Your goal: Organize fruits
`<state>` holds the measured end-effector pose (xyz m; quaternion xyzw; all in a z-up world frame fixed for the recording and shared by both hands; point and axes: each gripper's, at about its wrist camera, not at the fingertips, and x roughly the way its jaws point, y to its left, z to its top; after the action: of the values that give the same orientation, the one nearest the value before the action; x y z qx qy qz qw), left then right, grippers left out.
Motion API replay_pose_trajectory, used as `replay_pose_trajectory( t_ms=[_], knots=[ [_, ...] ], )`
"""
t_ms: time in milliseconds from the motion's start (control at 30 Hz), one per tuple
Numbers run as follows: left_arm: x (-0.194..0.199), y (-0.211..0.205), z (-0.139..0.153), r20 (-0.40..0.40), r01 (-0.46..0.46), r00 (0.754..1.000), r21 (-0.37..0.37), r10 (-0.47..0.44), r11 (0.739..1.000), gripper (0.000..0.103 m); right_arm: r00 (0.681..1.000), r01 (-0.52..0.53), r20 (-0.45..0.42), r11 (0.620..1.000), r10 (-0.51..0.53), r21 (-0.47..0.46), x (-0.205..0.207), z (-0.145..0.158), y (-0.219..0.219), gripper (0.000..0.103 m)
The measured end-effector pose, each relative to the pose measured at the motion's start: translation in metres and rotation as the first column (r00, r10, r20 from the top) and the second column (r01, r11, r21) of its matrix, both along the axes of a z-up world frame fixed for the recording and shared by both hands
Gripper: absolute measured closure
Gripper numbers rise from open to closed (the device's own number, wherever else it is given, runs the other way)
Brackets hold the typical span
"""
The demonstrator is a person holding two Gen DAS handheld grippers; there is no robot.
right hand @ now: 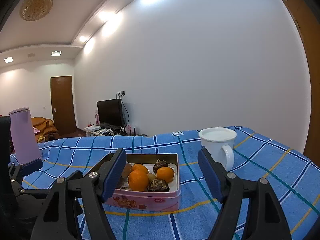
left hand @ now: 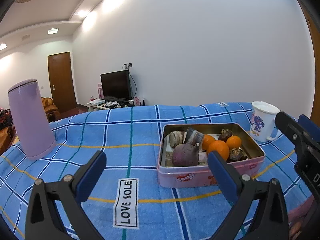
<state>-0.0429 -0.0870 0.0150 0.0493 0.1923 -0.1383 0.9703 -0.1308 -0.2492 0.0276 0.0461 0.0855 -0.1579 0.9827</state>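
Both my tongs hang released over the blue checked cloth (left hand: 140, 132), nothing between the pads: my left gripper (left hand: 157, 172) has its fingers spread wide, and my right gripper (right hand: 162, 172) likewise.

All the fruit I can see lies inside the open pink tin (right hand: 152, 201), which sits toward the right half of the cloth-covered surface, its long sides running roughly left to right across my view. Three oranges (right hand: 138, 180) cluster in the middle of the tin, with dark, rough-skinned round pieces (right hand: 158, 185) at their right side and a purple root-like bulb (left hand: 185, 155) and cut chunks (left hand: 177, 139) filling the left end; what those chunks are I cannot tell.

From my right tongs the tin lies dead ahead and slightly low, the oranges framed between the two fingers. From my left tongs it lies ahead and off to the right, behind the right-hand finger. I judge my right tongs the nearer and better lined up.

With no fruit loose on the cloth, this fits either a tin already filled or one still to be sorted.

A lidded white mug (right hand: 219, 146) stands just beyond the tin's right end. A lilac kettle (left hand: 30, 118) stands well apart near the left edge.
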Motion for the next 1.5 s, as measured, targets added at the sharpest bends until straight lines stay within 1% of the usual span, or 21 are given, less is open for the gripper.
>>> replay_pose_trajectory(
  t_ms=[133,267,833,1167,1500],
  knots=[
    [-0.005,0.003,0.001,0.016,-0.006,1.000,0.005,0.006,1.000,0.000,1.000,0.014,0.024,1.000,-0.014,-0.013,-0.007,0.001,0.003,0.028],
    [-0.004,0.003,0.000,0.013,-0.009,1.000,0.006,0.009,1.000,0.000,0.999,0.020,0.038,0.999,-0.019,-0.029,-0.011,0.003,0.008,0.028],
    [-0.002,0.003,-0.001,0.001,-0.036,0.999,0.019,0.036,0.999,0.000,0.999,0.021,0.025,0.999,-0.020,-0.040,-0.008,0.003,0.010,0.027],
    [0.000,0.003,-0.003,-0.019,-0.029,0.999,0.018,0.029,0.999,0.000,1.000,0.023,0.017,0.999,-0.022,-0.041,-0.007,0.003,0.011,0.027],
    [-0.001,0.000,-0.003,-0.010,-0.036,0.999,0.030,0.036,0.999,0.000,1.000,0.021,0.024,0.999,-0.020,-0.044,-0.007,0.003,0.011,0.027]
  ],
)
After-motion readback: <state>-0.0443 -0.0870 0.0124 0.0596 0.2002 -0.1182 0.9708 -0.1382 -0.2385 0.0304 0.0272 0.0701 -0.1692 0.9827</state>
